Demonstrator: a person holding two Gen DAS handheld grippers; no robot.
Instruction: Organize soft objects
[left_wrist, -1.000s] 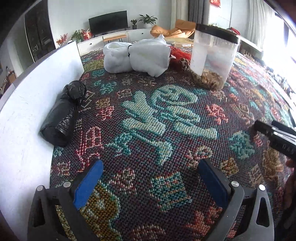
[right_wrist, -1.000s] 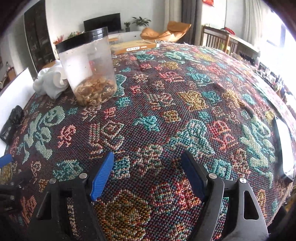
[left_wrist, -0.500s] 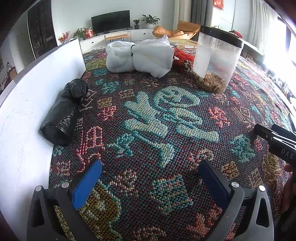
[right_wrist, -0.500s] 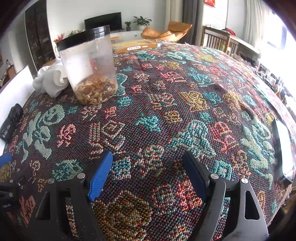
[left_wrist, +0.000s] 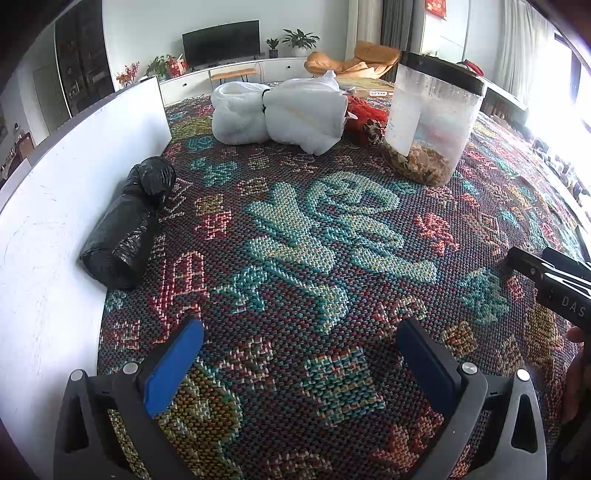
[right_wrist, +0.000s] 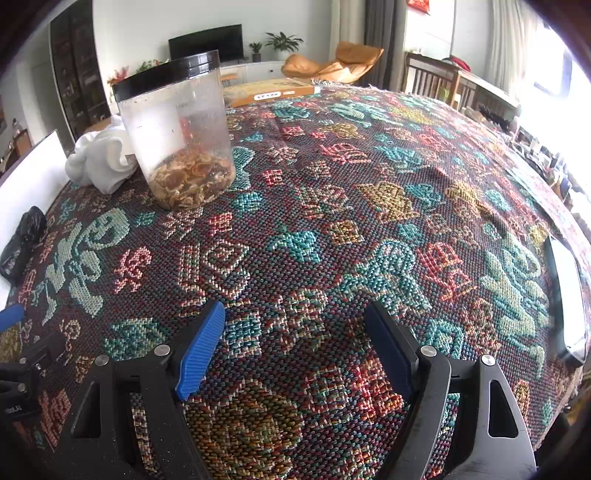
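Bundle: white bundle (left_wrist: 280, 110) at 12 o'clock of left gripper (left_wrist: 299, 365) — long axis crosswise, well apart.
Nearer: left.
Tongs: left and right gripper (right_wrist: 295, 350) spread, empty.

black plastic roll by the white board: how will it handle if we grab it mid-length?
The black plastic roll looks crinkled and loosely wound, so it will likely squash and sag at the ends. Its glossy film may slip. Lying against the white board, it probably rolls only outward.
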